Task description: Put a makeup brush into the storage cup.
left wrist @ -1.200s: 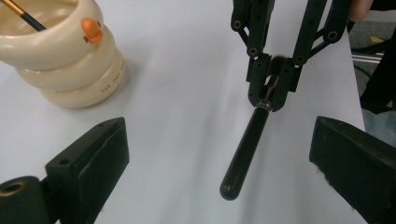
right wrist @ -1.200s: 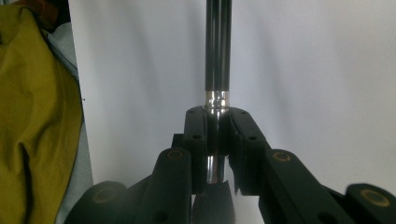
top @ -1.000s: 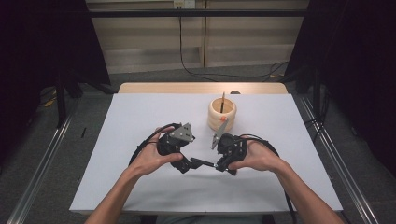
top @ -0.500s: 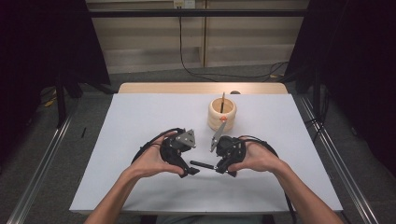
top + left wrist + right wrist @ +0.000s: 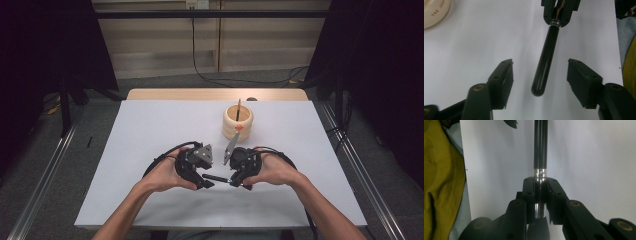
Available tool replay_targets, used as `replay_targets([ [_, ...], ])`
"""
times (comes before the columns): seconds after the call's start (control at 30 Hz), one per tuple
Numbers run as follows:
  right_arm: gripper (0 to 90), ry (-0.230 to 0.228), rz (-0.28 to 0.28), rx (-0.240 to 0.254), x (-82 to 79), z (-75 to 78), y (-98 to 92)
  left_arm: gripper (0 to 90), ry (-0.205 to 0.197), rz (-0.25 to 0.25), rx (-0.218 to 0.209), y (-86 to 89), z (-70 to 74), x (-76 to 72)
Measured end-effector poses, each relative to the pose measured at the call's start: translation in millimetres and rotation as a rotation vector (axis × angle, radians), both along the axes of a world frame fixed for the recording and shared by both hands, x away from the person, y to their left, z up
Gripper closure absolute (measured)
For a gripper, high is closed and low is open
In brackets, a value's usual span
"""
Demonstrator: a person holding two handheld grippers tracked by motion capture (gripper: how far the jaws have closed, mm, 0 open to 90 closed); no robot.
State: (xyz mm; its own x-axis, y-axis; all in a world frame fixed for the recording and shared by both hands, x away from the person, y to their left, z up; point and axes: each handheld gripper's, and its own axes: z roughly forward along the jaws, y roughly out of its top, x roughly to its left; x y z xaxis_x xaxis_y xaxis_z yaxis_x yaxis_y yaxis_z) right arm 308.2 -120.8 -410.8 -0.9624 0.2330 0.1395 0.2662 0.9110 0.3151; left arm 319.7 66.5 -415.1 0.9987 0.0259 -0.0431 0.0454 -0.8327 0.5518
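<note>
In the right gripper view, the slim glossy black pen with a silver band [image 5: 540,152] runs off the top edge, its lower end hidden between the right gripper [image 5: 540,192]'s clamped jaws. In the left gripper view, the left gripper [image 5: 540,75] has just been closing; its half-open pads flank the pen's rounded end in mid-frame without touching.

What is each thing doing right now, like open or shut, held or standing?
Right gripper: shut on the black pen, near its silver ring.
Black pen: held level above the table, free end between the left gripper's jaws, untouched.
Left gripper: open, jaws just been closing around the pen.
Cream holder: upright on the table, a thin stick standing in it.
</note>
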Motion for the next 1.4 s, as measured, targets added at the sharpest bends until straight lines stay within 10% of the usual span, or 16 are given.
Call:
replay_targets([
  [0.73,78.3,-0.013,0.056,0.009,-7.3,0.9,6.9,73.9,0.069,-0.048,0.031,-10.2,-7.5,-2.9],
  [1.4,77.6,-0.022,0.089,0.026,-7.6,2.3,3.2,79.3,0.092,-0.099,0.014,-9.2,-9.0,-5.2],
])
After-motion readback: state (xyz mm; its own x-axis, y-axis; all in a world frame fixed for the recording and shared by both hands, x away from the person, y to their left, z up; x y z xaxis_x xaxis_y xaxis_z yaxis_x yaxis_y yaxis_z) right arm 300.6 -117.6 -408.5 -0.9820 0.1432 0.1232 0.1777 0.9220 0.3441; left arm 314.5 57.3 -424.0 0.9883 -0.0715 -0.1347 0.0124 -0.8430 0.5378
